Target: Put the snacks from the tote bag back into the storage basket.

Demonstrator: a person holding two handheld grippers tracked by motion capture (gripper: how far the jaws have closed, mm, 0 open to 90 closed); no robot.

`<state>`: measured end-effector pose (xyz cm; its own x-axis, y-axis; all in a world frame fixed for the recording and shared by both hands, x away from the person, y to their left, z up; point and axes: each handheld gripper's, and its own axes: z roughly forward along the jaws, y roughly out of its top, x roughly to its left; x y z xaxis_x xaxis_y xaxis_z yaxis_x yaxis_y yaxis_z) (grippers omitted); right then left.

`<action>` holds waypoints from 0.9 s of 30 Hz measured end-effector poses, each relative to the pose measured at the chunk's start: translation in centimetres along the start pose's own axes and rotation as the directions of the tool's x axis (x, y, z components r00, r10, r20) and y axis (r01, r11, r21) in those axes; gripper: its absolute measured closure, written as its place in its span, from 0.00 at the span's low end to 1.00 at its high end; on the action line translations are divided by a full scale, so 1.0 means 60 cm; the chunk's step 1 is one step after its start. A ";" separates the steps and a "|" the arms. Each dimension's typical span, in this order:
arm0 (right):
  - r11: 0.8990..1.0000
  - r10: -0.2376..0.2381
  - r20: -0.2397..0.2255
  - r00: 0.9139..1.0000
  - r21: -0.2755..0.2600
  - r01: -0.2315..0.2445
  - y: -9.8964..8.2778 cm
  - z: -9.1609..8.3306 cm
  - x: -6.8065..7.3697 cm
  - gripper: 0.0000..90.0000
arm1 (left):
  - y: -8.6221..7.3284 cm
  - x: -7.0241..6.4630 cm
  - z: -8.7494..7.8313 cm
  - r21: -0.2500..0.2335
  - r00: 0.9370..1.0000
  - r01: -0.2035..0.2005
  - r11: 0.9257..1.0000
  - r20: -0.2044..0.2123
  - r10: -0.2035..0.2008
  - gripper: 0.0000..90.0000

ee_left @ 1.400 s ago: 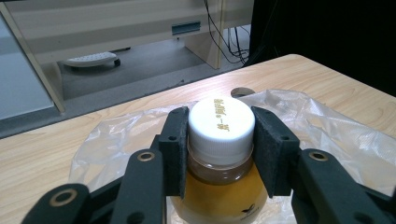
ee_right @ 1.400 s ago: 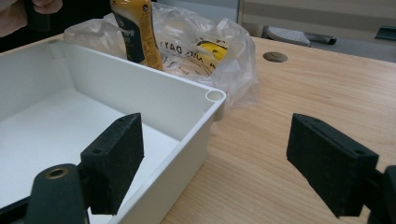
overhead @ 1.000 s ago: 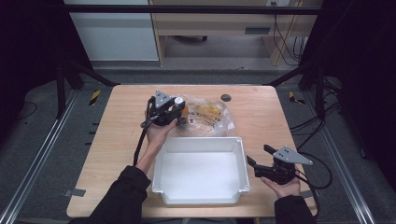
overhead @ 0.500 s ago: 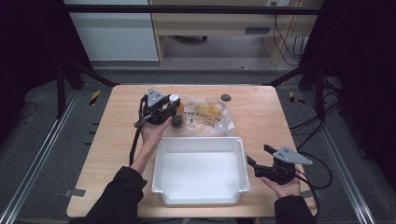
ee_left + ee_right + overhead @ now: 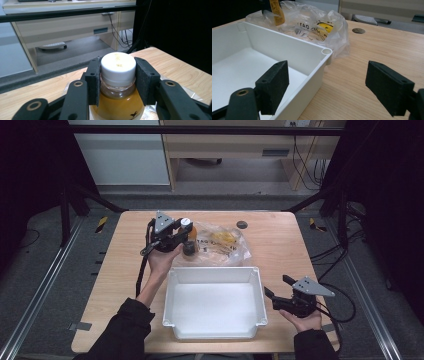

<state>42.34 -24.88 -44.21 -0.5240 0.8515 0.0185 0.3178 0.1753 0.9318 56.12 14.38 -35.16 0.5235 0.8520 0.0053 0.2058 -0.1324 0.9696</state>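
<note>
A bottle of amber drink (image 5: 117, 100) with a white screw cap (image 5: 118, 67) is riding upright in the left claw (image 5: 186, 236), whose two black pads are clenching the neck and cap from either side. In the high view the person's left hand (image 5: 162, 259) is holding the bottle above the far-left part of the wooden table (image 5: 120, 270), just at the left edge of a crumpled clear plastic bag (image 5: 222, 245) with yellow packets inside. The white plastic bin (image 5: 215, 305) is lying empty on the near side of the bag, so the bottle is sitting beyond the bin's far-left corner, its long axis vertical; any move into the bin would likely be a short carry toward the person and slightly right. The left hand is plainly the nearer one. The right claw (image 5: 275, 290) is waiting released, jaws standing wide apart with nothing between them, just beside the bin's right wall near its near corner. A small round grommet (image 5: 242, 224) is sitting beyond the bag.
</note>
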 end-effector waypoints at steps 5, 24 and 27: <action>1.000 0.000 0.000 1.000 -0.001 0.000 0.000 0.000 0.000 0.21 | 0.010 -0.002 -0.003 -0.006 1.000 -0.005 1.000 -0.003 0.005 0.66; 1.000 0.001 0.000 1.000 -0.002 -0.001 0.000 0.000 0.000 0.21 | 0.054 0.001 -0.034 -0.060 1.000 -0.016 0.998 -0.013 0.015 0.66; 1.000 0.001 -0.001 1.000 -0.002 -0.001 0.000 -0.001 0.000 0.21 | 0.058 0.001 -0.041 -0.066 1.000 -0.014 0.998 -0.011 0.014 0.66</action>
<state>42.33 -24.90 -44.18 -0.5243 0.8513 0.0192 0.3164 0.1738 0.9326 54.82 15.23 -31.21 0.5170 0.8557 0.0213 0.1429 -0.1109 0.9835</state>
